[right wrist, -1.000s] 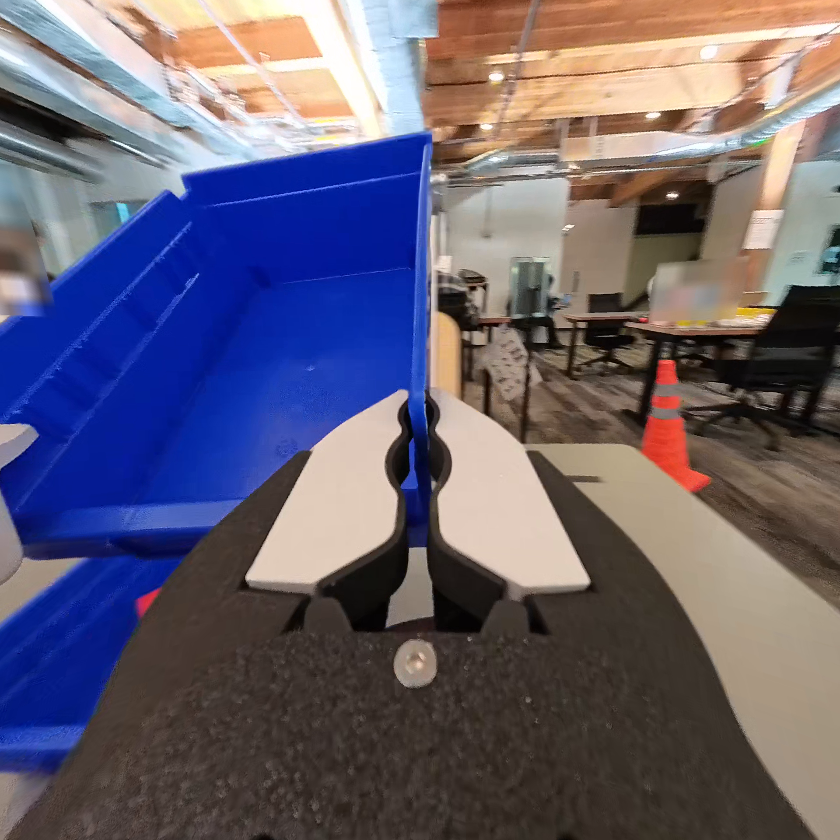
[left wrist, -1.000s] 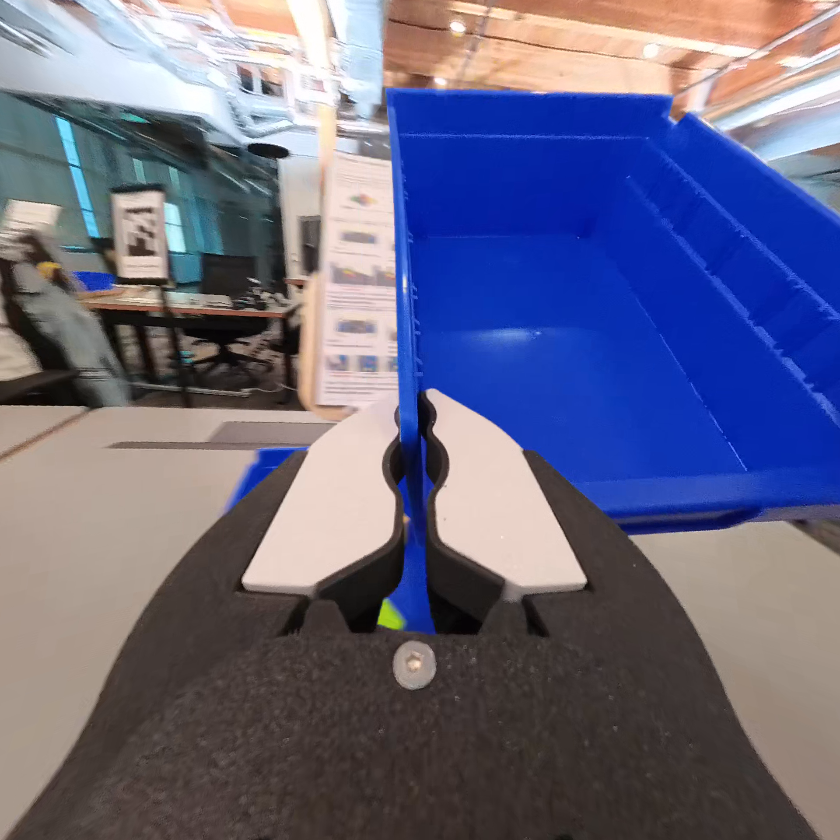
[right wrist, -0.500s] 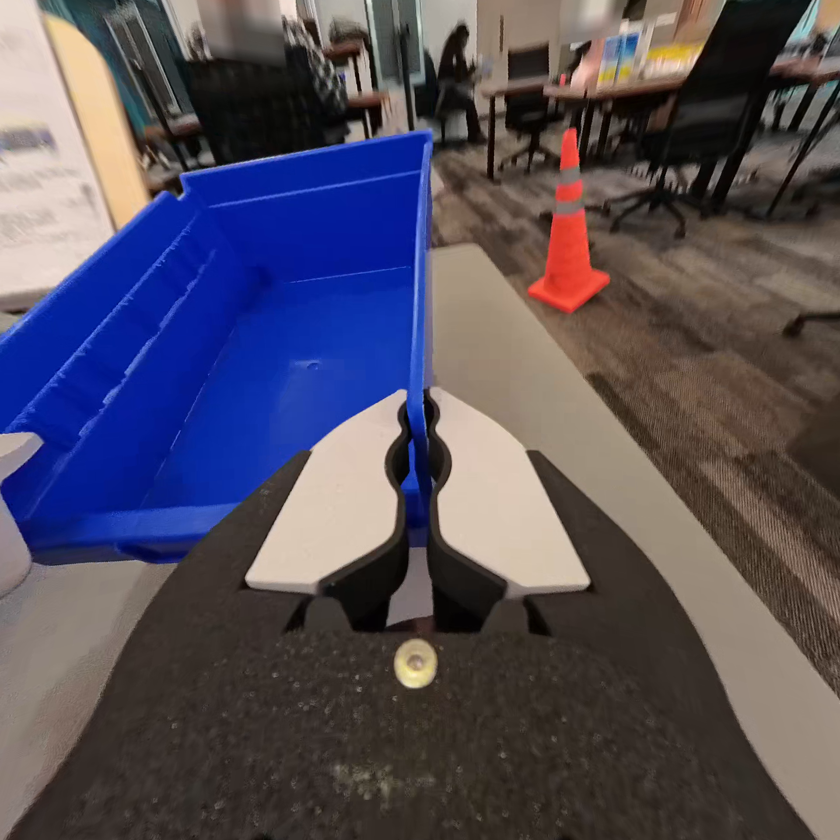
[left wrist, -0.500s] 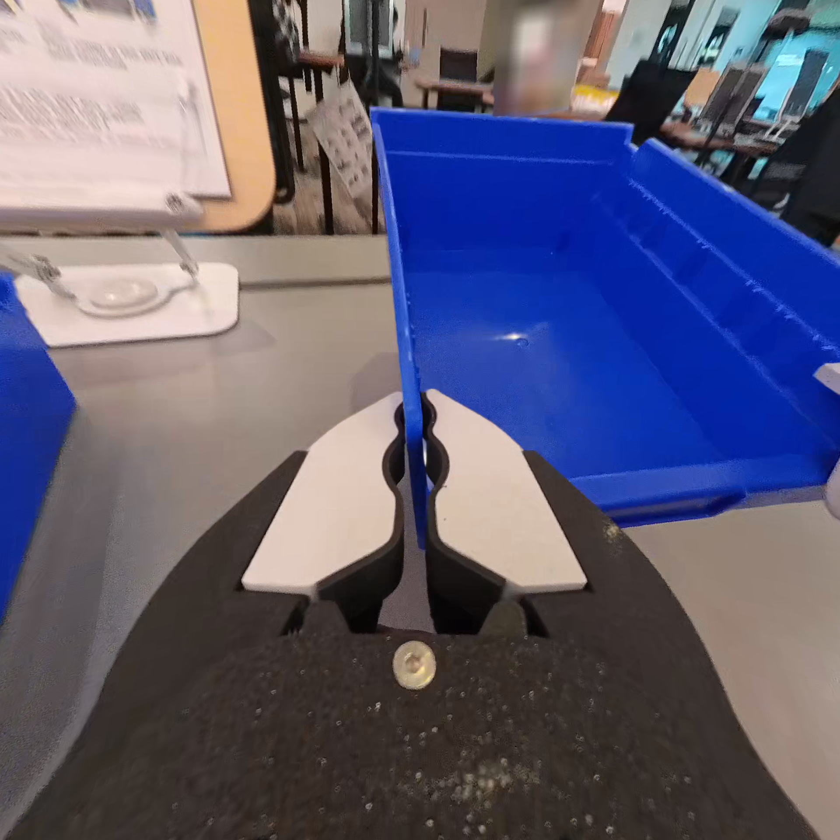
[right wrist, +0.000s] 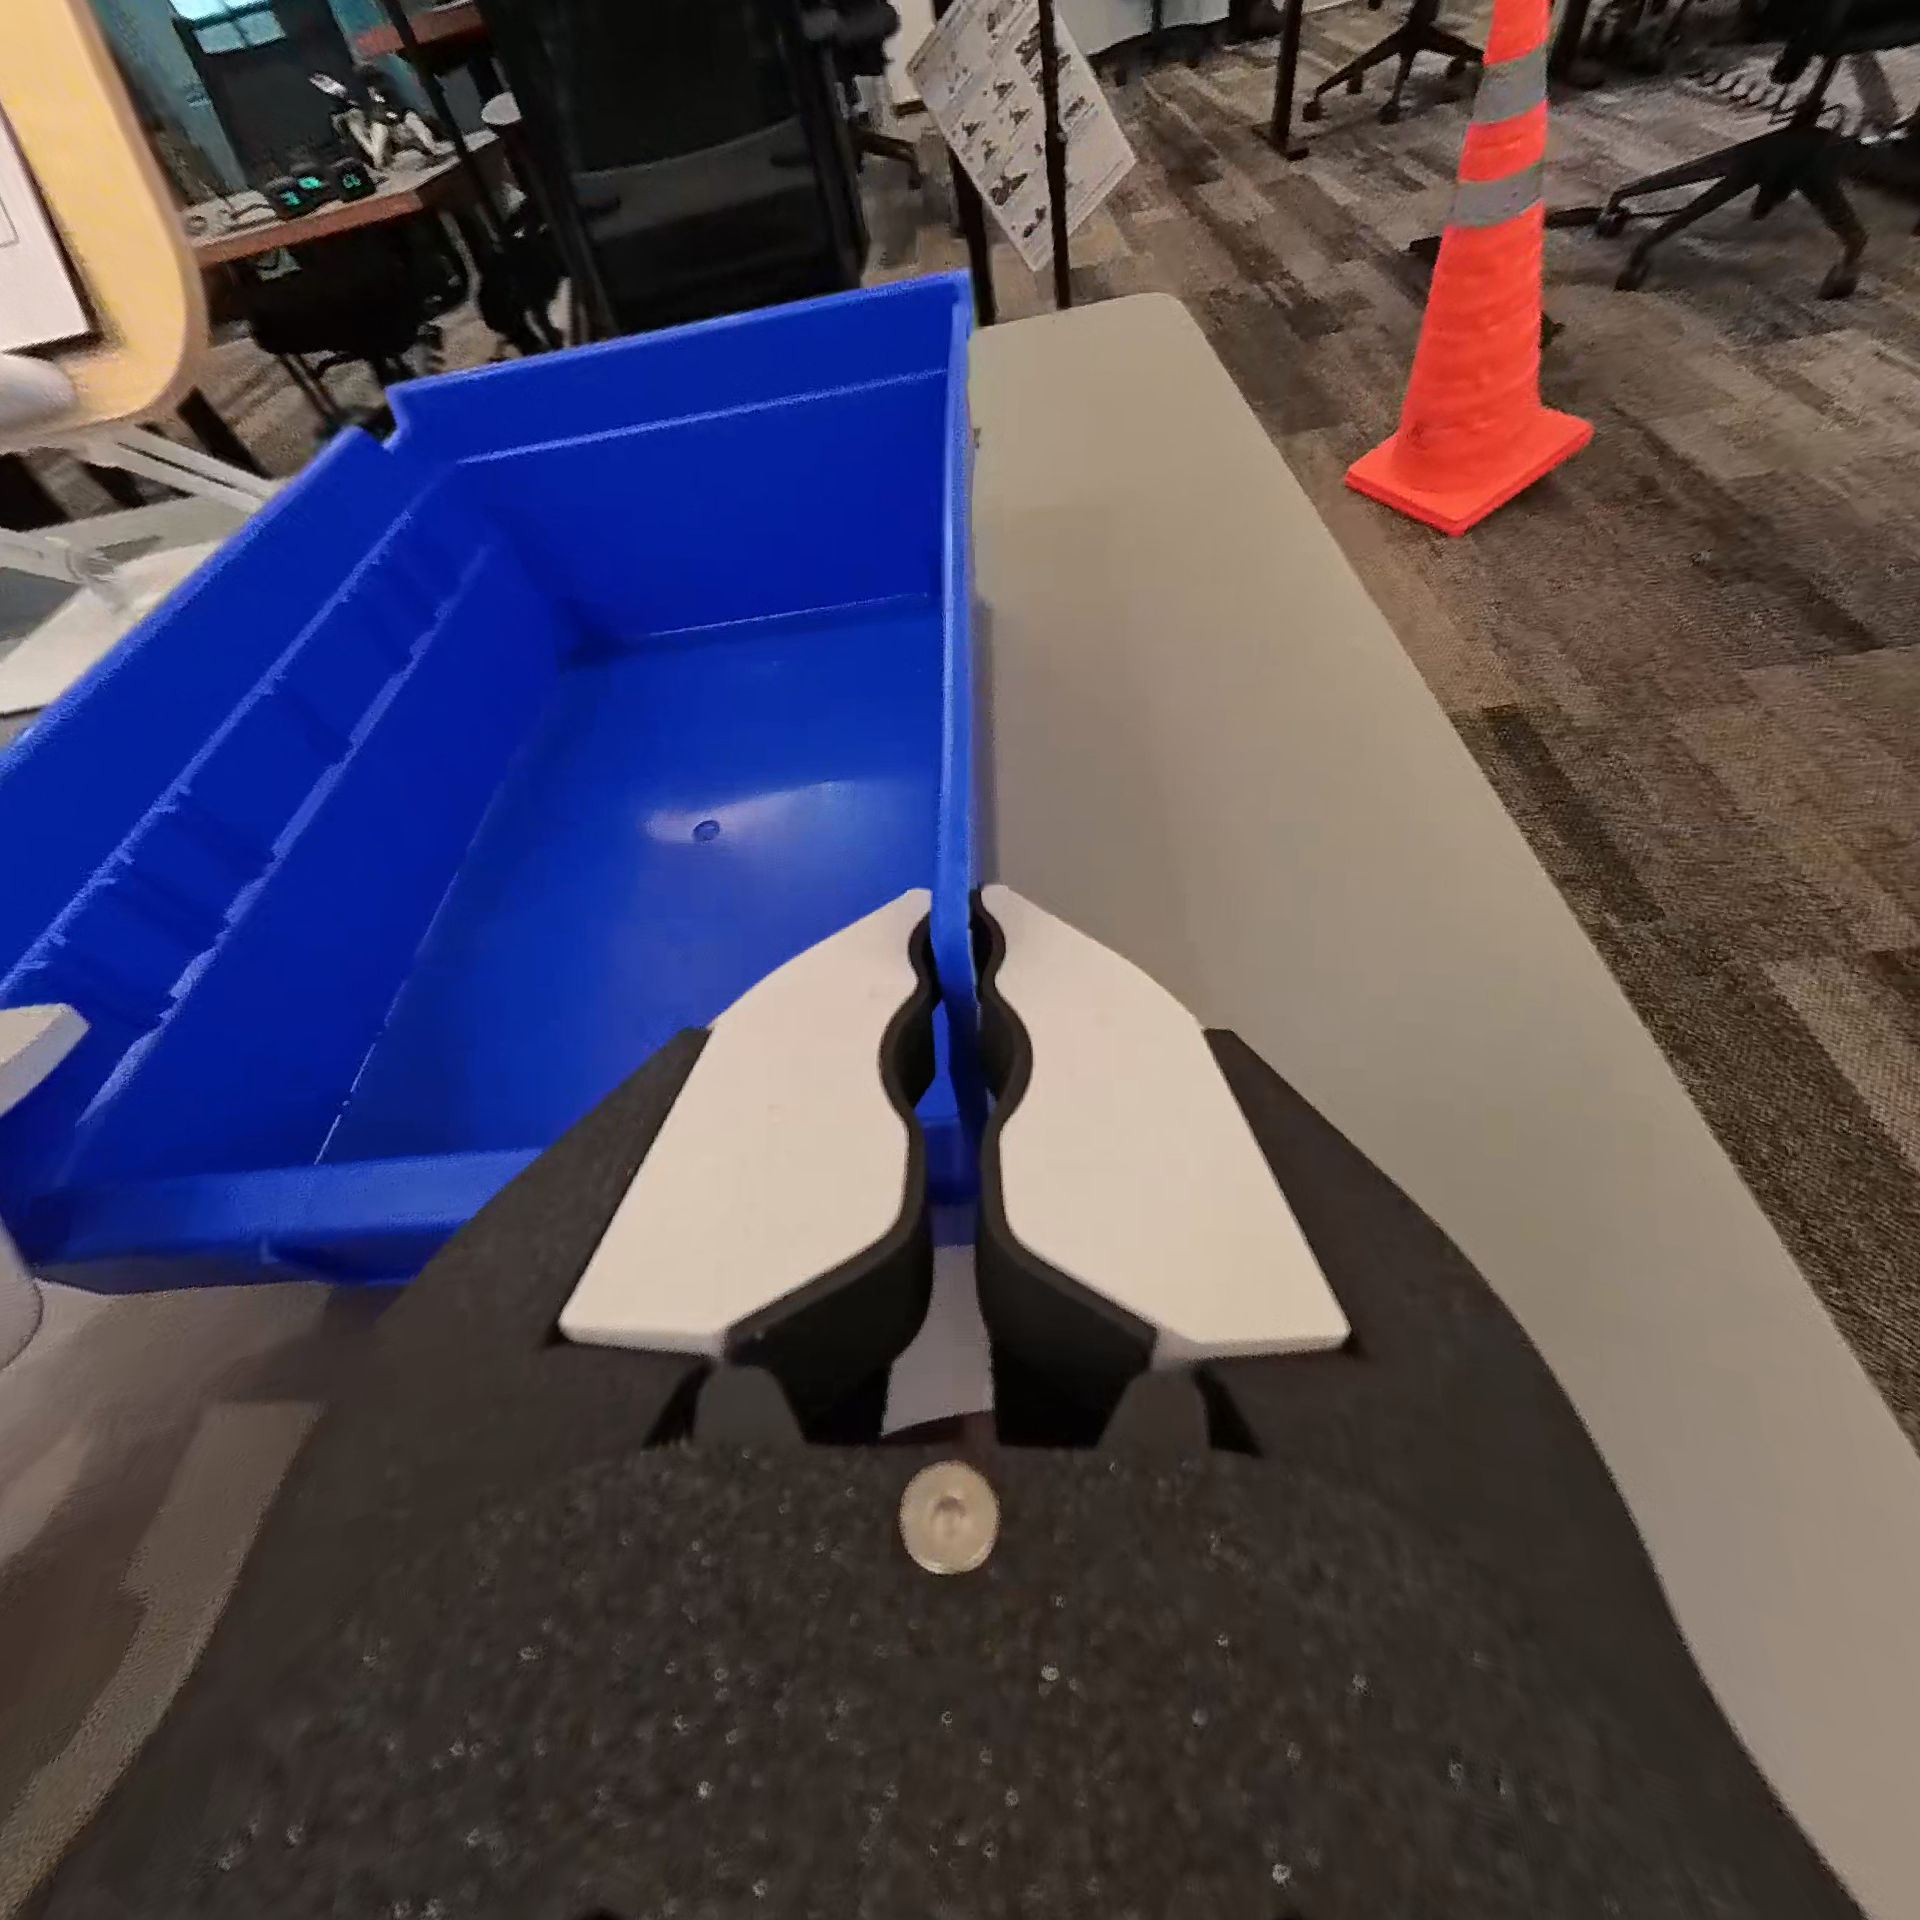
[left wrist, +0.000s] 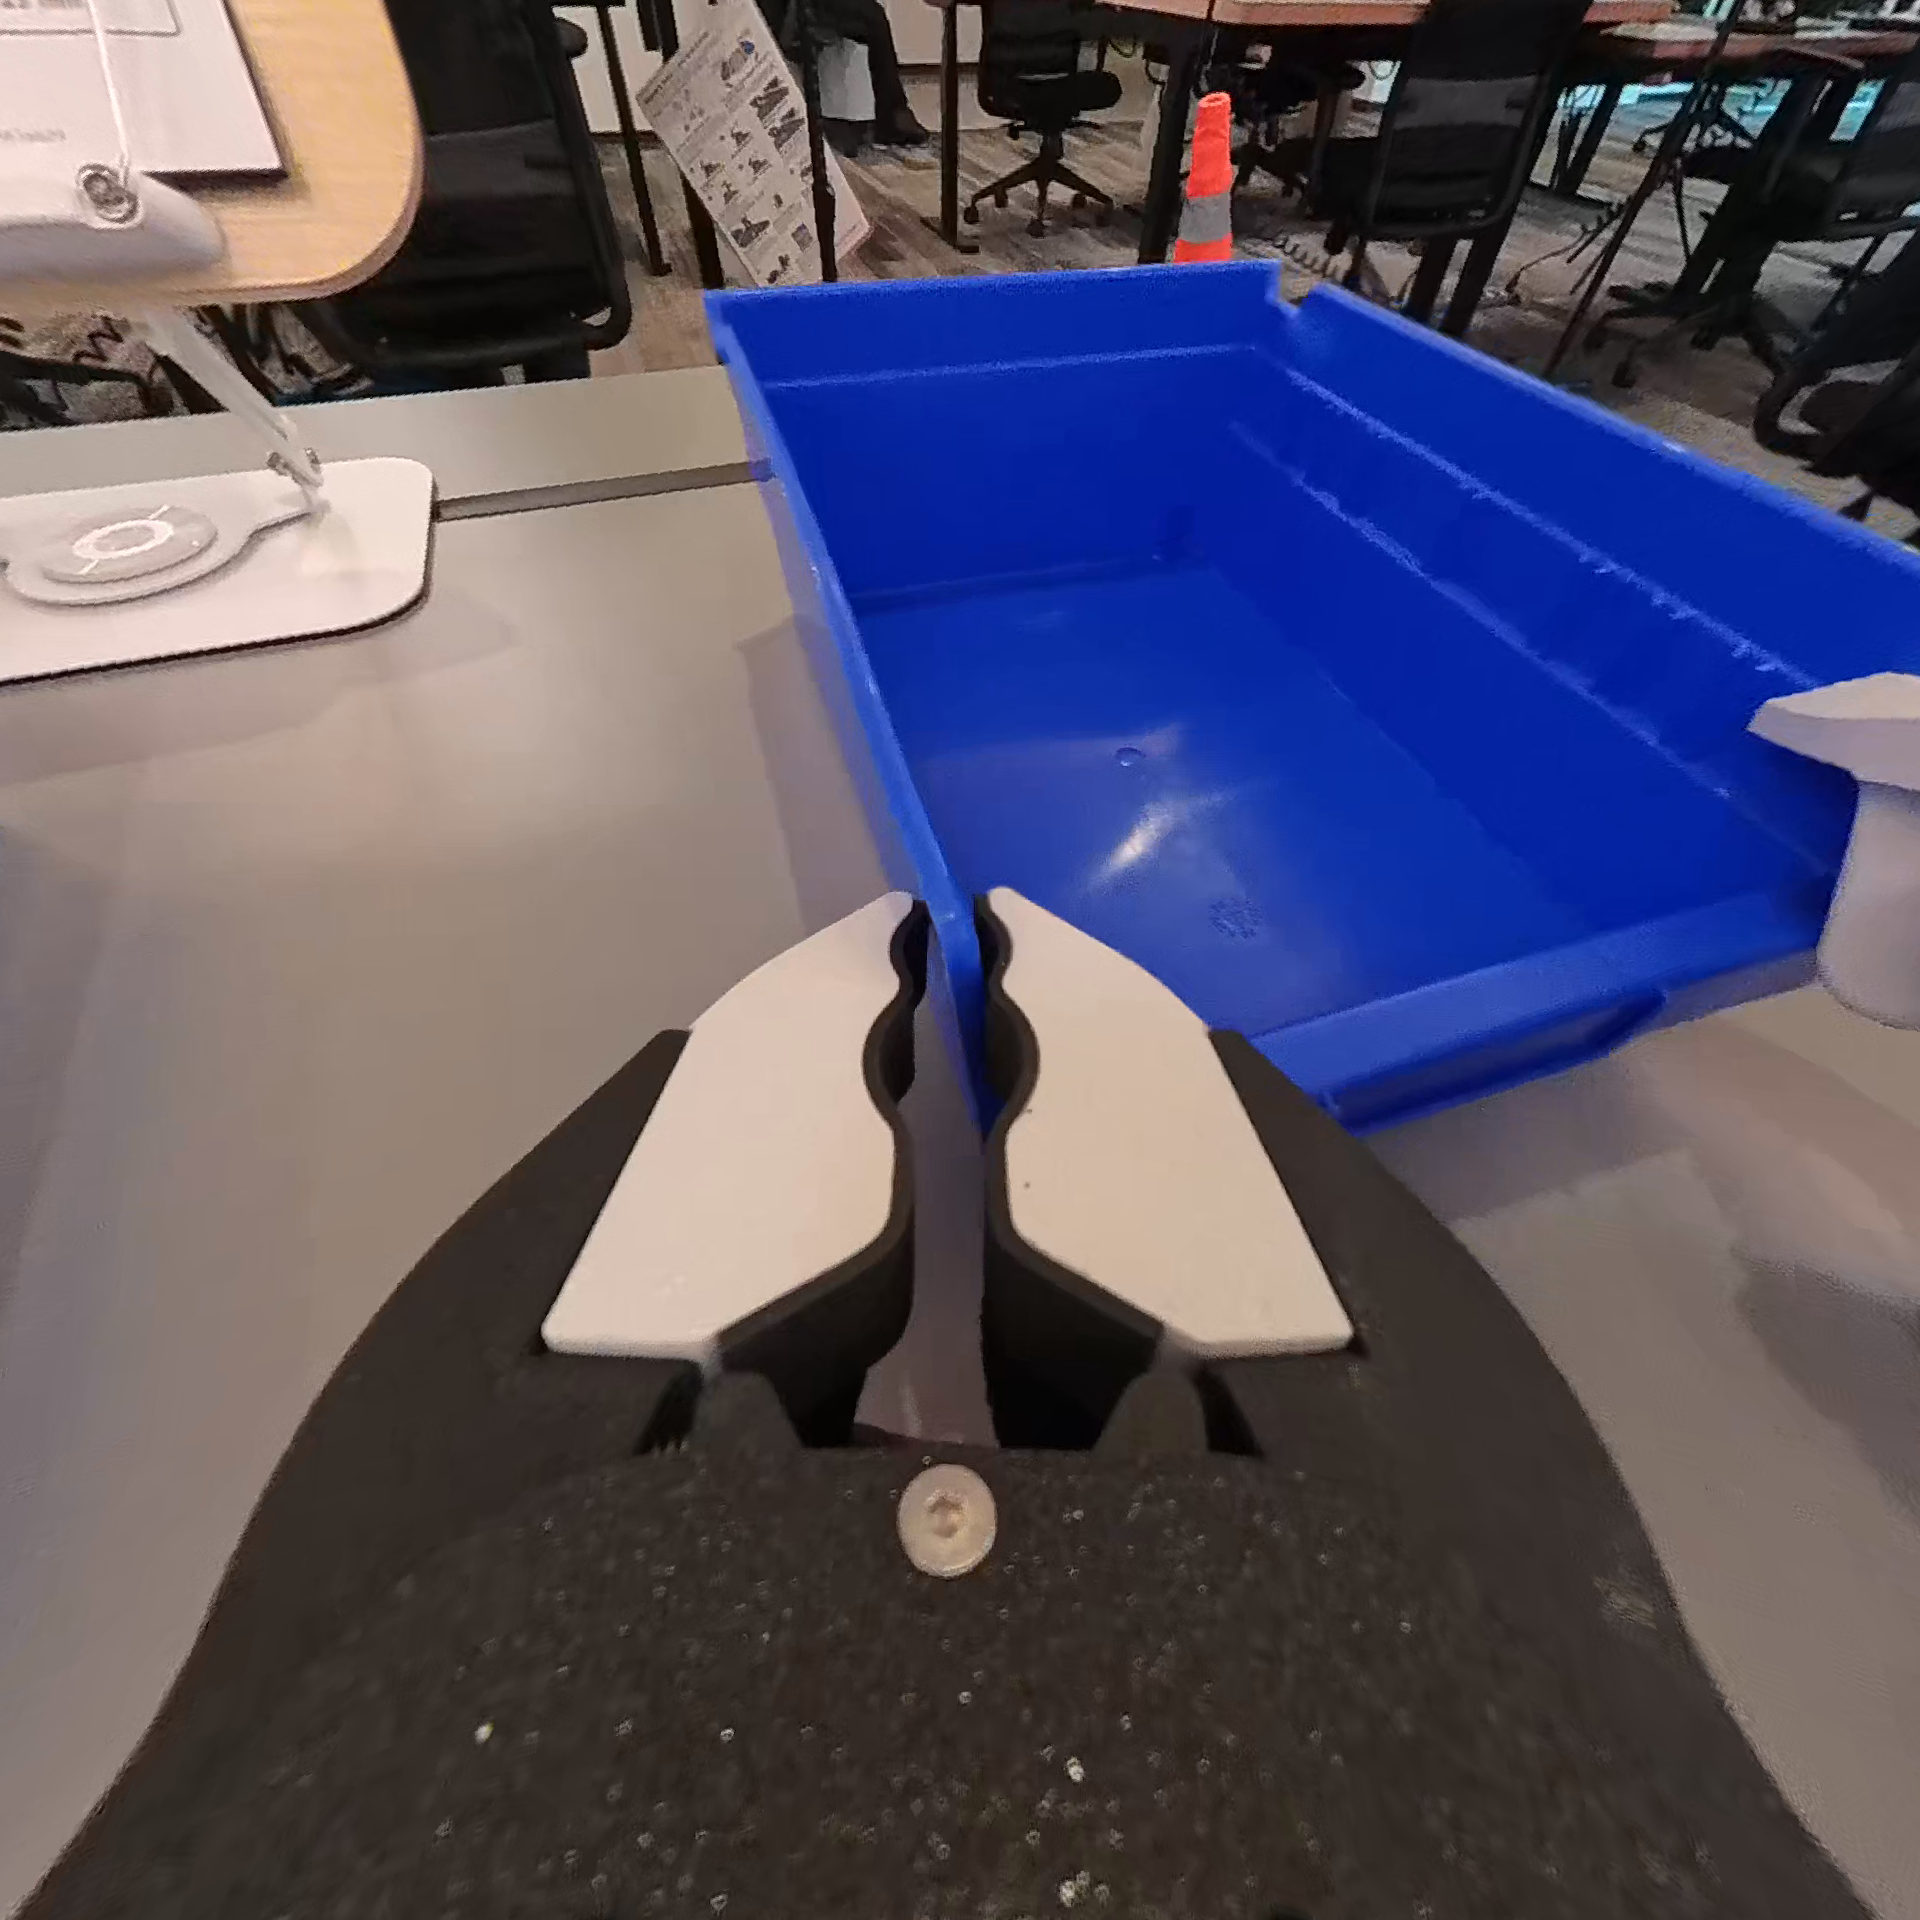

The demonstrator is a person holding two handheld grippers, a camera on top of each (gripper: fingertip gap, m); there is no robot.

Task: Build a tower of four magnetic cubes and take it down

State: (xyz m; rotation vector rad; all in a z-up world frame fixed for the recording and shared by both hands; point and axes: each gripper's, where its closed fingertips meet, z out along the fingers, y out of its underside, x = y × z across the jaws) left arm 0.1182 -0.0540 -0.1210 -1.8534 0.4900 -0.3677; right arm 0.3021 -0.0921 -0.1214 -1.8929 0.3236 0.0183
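No magnetic cubes are in view. An empty blue plastic bin (left wrist: 1247, 779) sits level, low over or on the grey table (left wrist: 416, 935); I cannot tell if it touches. My left gripper (left wrist: 948, 909) is shut on the bin's left side wall near its front corner. My right gripper (right wrist: 954, 899) is shut on the bin's (right wrist: 675, 779) right side wall near the front. A white finger of the right gripper shows at the right edge of the left wrist view (left wrist: 1860, 810). The left gripper's finger shows at the left edge of the right wrist view (right wrist: 31, 1039).
A white stand base (left wrist: 208, 561) lies on the table to the bin's far left under a wooden board (left wrist: 312, 208). The table's right edge (right wrist: 1455, 935) runs close beside the bin. An orange cone (right wrist: 1486, 312), office chairs and desks stand on the floor beyond.
The bin, tipped up steeply a second ago, has come down level over the table. Both grippers stay shut on its walls. The other blue bin below it has left view.
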